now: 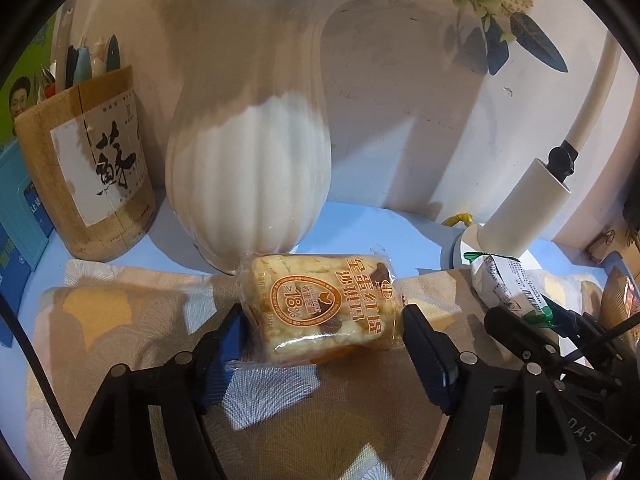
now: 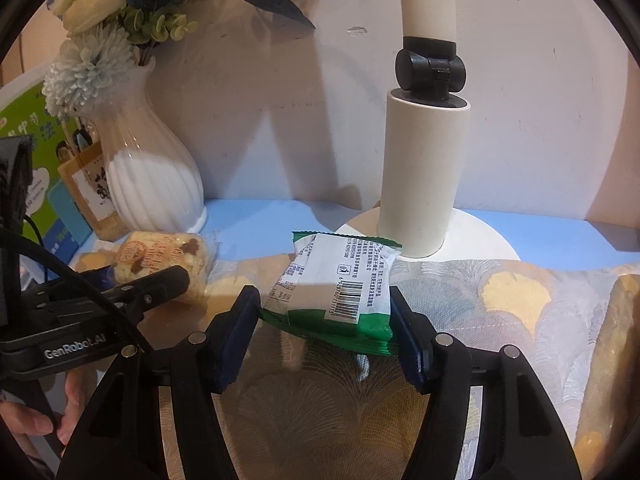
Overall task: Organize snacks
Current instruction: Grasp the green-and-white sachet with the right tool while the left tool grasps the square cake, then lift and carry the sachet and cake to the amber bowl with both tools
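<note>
My left gripper (image 1: 324, 334) clamps the clear-wrapped egg cake (image 1: 320, 308) over the patterned cloth (image 1: 120, 312), white vase (image 1: 248, 176) at twelve o'clock. My right gripper (image 2: 326, 322) clenches the green-and-white snack packet (image 2: 336, 284), lamp base (image 2: 480, 236) at one o'clock.

The cake (image 1: 324, 308) wrapper is clear, glossy plastic film. The green packet (image 2: 340, 288) is smooth printed foil. The cloth (image 2: 480, 304) is woven, matt. The vase (image 1: 248, 176) is glossy ribbed ceramic. The pen pot (image 1: 84, 176) is matt wood with a paper label.
</note>
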The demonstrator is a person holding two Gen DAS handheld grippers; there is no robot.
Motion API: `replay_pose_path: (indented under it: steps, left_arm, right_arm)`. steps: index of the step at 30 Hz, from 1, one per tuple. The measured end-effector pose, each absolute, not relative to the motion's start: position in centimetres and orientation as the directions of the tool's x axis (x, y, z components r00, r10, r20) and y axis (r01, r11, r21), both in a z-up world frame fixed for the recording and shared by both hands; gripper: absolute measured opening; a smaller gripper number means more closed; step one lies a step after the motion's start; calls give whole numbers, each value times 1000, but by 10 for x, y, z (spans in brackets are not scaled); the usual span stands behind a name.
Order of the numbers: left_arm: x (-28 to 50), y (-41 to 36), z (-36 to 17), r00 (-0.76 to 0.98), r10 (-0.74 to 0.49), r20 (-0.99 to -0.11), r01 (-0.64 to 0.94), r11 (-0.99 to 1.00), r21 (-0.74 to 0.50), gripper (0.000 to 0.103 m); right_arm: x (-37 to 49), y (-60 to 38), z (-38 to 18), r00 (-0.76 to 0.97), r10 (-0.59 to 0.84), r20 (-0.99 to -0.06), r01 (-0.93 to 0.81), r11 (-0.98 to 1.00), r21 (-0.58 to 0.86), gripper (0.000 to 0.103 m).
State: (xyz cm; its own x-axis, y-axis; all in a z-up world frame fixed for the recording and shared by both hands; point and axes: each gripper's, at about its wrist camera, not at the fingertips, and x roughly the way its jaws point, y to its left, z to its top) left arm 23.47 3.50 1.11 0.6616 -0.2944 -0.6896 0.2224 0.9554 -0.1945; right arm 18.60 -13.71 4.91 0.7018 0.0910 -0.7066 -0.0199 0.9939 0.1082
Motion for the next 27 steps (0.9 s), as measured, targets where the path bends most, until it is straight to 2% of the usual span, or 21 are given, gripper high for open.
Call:
replay_pose_path:
  steps: [16, 27]
  left_arm:
    - [231, 38, 14, 681, -301, -668, 227, 954, -199, 73]
    - [221, 50, 19, 700, -364, -614, 258, 931, -258, 73]
  right_arm:
    - [163, -158, 61, 760, 285, -585, -109, 942, 317, 62]
    - [166, -159, 60, 725, 359, -589, -143, 914, 381, 62]
